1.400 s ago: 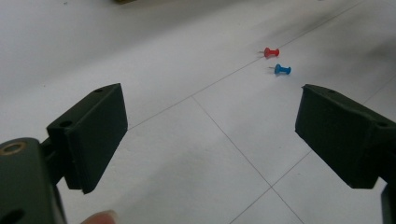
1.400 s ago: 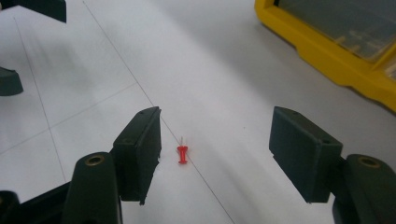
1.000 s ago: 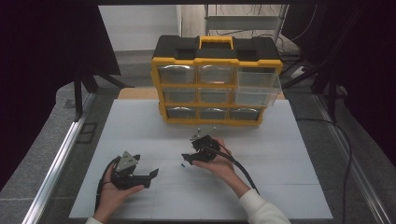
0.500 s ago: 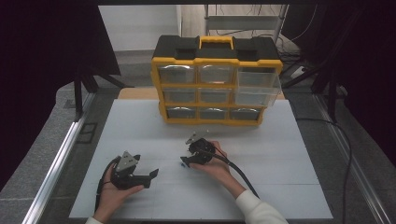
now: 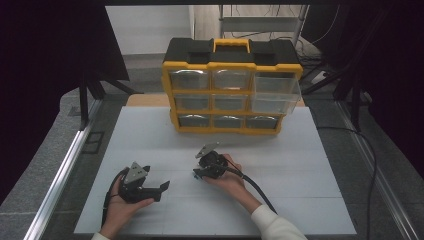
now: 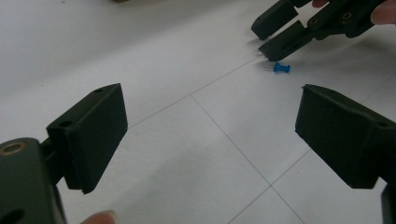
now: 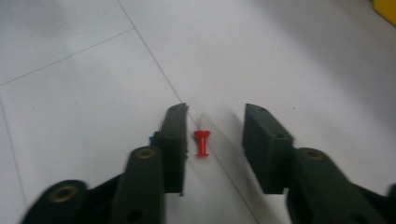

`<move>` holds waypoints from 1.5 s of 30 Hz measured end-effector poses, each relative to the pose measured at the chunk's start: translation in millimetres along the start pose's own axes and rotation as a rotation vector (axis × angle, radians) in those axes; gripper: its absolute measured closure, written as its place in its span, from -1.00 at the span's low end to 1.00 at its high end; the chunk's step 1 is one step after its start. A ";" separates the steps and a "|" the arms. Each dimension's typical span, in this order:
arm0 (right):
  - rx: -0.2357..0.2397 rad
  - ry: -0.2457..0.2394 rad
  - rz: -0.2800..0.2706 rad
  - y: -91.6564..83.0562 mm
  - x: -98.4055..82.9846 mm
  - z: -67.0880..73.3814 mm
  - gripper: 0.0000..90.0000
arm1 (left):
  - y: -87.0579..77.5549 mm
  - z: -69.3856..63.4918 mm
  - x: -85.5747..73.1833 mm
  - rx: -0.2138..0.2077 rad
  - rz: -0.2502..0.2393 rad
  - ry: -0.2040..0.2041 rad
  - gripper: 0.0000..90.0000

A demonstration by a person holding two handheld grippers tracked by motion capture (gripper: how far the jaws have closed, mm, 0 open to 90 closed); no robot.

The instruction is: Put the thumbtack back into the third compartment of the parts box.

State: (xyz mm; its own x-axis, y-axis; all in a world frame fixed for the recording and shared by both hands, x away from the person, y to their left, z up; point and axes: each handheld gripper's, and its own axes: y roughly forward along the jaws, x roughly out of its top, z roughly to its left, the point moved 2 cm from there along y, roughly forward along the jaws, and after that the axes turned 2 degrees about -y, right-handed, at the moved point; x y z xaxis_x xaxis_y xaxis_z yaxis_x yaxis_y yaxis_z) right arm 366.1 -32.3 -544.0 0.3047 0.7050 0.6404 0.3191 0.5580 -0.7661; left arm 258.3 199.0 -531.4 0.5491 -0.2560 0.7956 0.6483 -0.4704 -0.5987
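Note:
In the right gripper view a red pushpin [image 7: 202, 142] lies on the white table between the jaws of my right gripper [image 7: 212, 126]. Those jaws have just been closing and stand a little apart from the pin, not touching it. A sliver of a blue pushpin [image 7: 152, 139] peeks out beside the left jaw. The left gripper view has that blue pushpin [image 6: 281, 68] lying just below the right gripper [image 6: 275, 32]. My left gripper [image 6: 212, 116] is wide open with nothing between its jaws. From above, the left gripper [image 5: 162, 187] rests on the table beside the right gripper [image 5: 198, 175].
A yellow and black drawer organizer [image 5: 232, 90] stands at the back of the white table [image 5: 300, 165], with its upper right clear drawer [image 5: 276, 91] pulled out. Metal rails run along both table sides. A cable [image 5: 255, 190] trails from the right gripper.
The right gripper has shifted slightly left and toward the person, low over the table. The left hand has stayed put.

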 end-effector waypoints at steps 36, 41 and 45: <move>0.124 0.163 -0.151 -44.0 10.0 -14.0 0.88 | -0.7 0.2 0.4 0.000 -0.004 0.000 -0.79; 0.129 0.170 -0.188 -57.5 13.7 -15.4 0.88 | -0.5 0.2 0.5 0.000 -0.004 -0.001 -0.79; 0.127 0.173 -0.215 -67.5 16.5 -15.3 0.88 | -0.8 0.1 0.5 0.000 -0.005 -0.001 -0.78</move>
State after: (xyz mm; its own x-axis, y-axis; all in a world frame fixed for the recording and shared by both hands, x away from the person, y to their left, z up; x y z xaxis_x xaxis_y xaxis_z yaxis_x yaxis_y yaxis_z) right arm 363.3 -65.1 -480.9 0.3944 0.4861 0.7798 0.2809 0.7442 -0.6060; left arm 258.2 199.4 -530.5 0.5461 -0.2530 0.7986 0.6511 -0.4715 -0.5947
